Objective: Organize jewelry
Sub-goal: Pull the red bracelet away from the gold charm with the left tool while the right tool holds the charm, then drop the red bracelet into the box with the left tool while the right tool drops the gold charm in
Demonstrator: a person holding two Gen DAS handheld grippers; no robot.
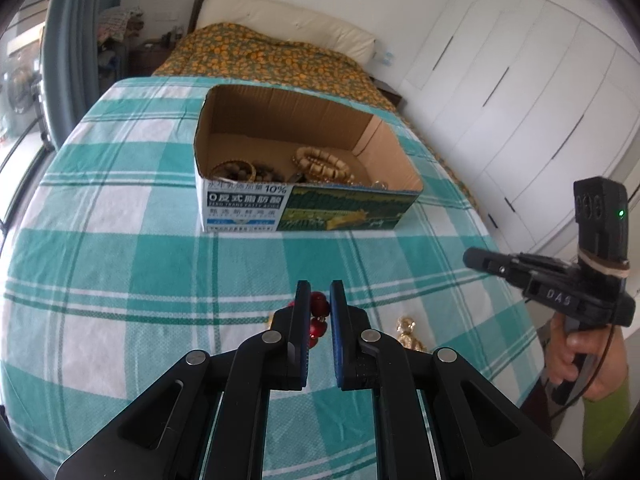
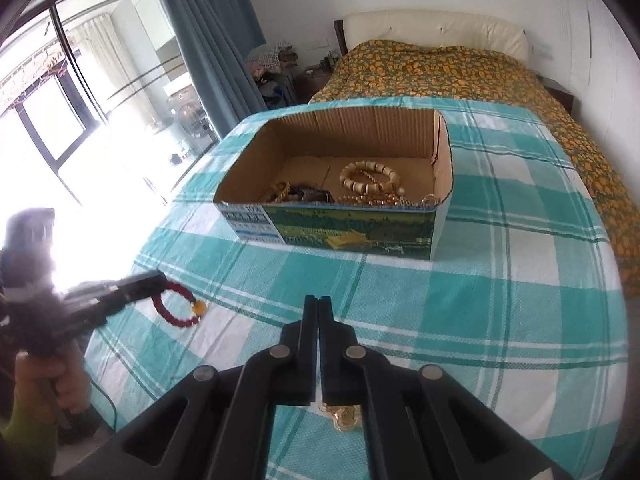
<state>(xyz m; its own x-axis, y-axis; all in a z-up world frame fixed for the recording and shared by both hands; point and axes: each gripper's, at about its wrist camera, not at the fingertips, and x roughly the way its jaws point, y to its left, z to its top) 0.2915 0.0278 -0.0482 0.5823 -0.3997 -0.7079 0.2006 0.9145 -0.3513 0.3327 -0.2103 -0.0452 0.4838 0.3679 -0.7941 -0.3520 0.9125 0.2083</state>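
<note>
A red bead bracelet [image 1: 318, 314] with an amber bead lies on the checked cloth; my left gripper [image 1: 320, 292] is shut on it, seen from the side in the right wrist view [image 2: 176, 304]. A gold trinket [image 1: 408, 334] lies on the cloth to the right of the left gripper; it shows under my right gripper's body [image 2: 344, 416]. My right gripper [image 2: 318, 302] is shut and empty, hovering above the cloth. The open cardboard box [image 1: 240, 200] [image 2: 440, 216] holds several wooden bead bracelets [image 2: 368, 178] and gold chains.
A teal-and-white checked cloth [image 1: 120, 280] covers the table. A bed with an orange flowered cover [image 2: 460, 76] lies behind it. White wardrobe doors [image 1: 520, 100] stand at the right, curtains and a window [image 2: 80, 120] at the left.
</note>
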